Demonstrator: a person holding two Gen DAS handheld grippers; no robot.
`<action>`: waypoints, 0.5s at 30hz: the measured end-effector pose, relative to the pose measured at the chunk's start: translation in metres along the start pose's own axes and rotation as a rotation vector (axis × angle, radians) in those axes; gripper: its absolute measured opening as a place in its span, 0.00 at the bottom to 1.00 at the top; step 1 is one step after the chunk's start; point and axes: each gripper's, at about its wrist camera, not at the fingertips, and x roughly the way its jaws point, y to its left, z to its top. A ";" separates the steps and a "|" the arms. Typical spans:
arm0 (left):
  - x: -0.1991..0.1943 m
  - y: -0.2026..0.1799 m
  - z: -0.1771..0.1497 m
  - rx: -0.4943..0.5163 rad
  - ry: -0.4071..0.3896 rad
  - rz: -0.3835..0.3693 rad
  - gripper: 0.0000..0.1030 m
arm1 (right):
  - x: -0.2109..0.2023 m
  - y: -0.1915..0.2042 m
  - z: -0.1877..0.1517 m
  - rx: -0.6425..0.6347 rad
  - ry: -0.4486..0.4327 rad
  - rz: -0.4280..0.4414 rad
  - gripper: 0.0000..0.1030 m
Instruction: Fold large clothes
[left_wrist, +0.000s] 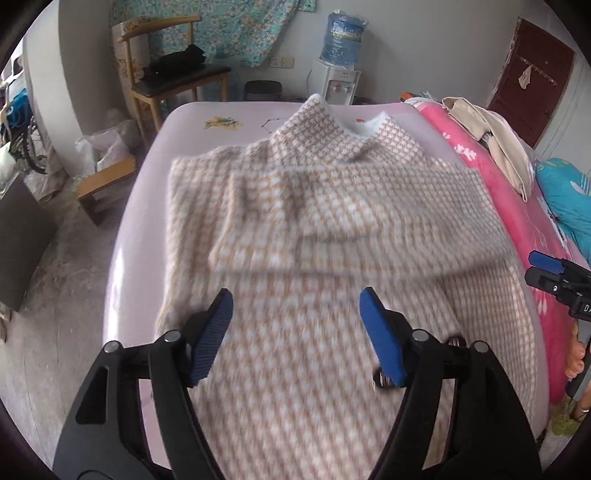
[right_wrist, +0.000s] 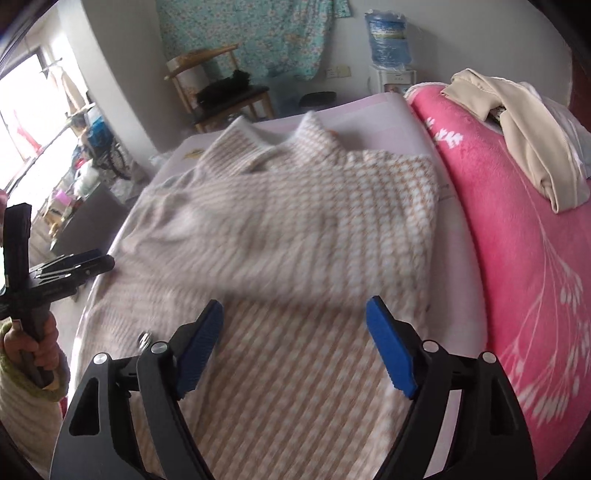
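A large orange-and-white checked fleece garment (left_wrist: 332, 199) (right_wrist: 295, 221) lies flat on the pale pink bed sheet (left_wrist: 147, 206), collar at the far end. Both sleeves are folded across its chest. My left gripper (left_wrist: 295, 299) hovers open over the garment's lower half, nothing between its blue pads. My right gripper (right_wrist: 295, 304) is open too, above the lower right part of the garment, and holds nothing. The right gripper shows again at the right edge of the left wrist view (left_wrist: 554, 280). The left gripper (right_wrist: 74, 269) appears at the left of the right wrist view, held by a hand (right_wrist: 33, 343).
A pink flowered blanket (left_wrist: 491, 192) (right_wrist: 517, 240) borders the sheet on the right, with a beige garment (left_wrist: 495, 144) (right_wrist: 524, 122) on it and a blue pillow (left_wrist: 569, 199) beyond. A wooden chair (left_wrist: 173, 85) and a water dispenser (left_wrist: 338, 62) stand behind the bed.
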 end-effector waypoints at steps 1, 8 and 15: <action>-0.008 0.000 -0.012 -0.003 0.006 0.004 0.70 | -0.004 0.007 -0.010 -0.012 0.009 0.001 0.78; -0.035 -0.010 -0.096 0.012 0.058 0.076 0.76 | -0.021 0.034 -0.074 -0.031 0.051 0.013 0.79; -0.059 0.001 -0.156 -0.095 0.048 0.109 0.76 | -0.047 0.034 -0.121 -0.007 0.043 0.010 0.79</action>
